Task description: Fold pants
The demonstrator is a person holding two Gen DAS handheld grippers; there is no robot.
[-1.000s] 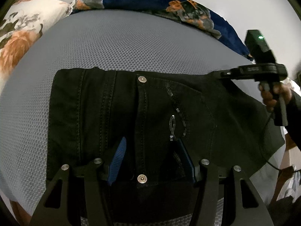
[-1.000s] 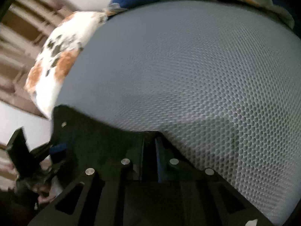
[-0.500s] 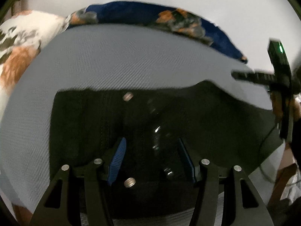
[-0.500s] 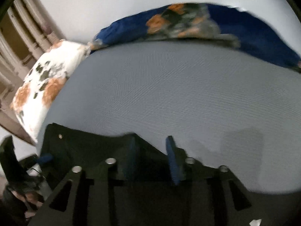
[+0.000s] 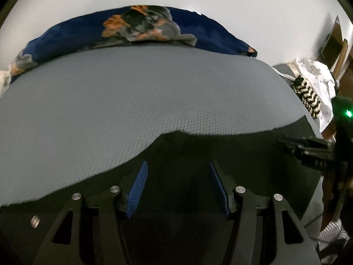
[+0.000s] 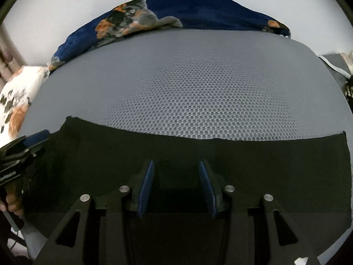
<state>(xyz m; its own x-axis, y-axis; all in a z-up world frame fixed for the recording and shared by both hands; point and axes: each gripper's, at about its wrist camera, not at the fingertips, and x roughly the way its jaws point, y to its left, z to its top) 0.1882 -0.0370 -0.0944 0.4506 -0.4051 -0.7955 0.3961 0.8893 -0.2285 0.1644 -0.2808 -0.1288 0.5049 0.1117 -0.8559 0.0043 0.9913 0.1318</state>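
Note:
The black pants (image 5: pixel 231 152) lie on the grey mesh bed surface (image 5: pixel 132 92) and fill the lower part of both views (image 6: pixel 264 165). My left gripper (image 5: pixel 177 165) is open, its blue pads spread over the black cloth. My right gripper (image 6: pixel 175 165) is open too, low over the pants' far edge. The right gripper also shows at the right edge of the left wrist view (image 5: pixel 308 149). The left gripper shows at the left edge of the right wrist view (image 6: pixel 24 148). A metal button (image 5: pixel 34 221) shows at the lower left.
A dark blue floral blanket (image 5: pixel 143 26) lies along the far edge of the bed, also in the right wrist view (image 6: pixel 176 13). A white floral pillow (image 6: pixel 15 101) sits at the far left. Clothes (image 5: pixel 313 88) are piled beyond the right edge.
The right gripper opened and let go of the cloth. Both grippers swung to face the far side of the bed. The pants' waistband and fly passed out of the left view.

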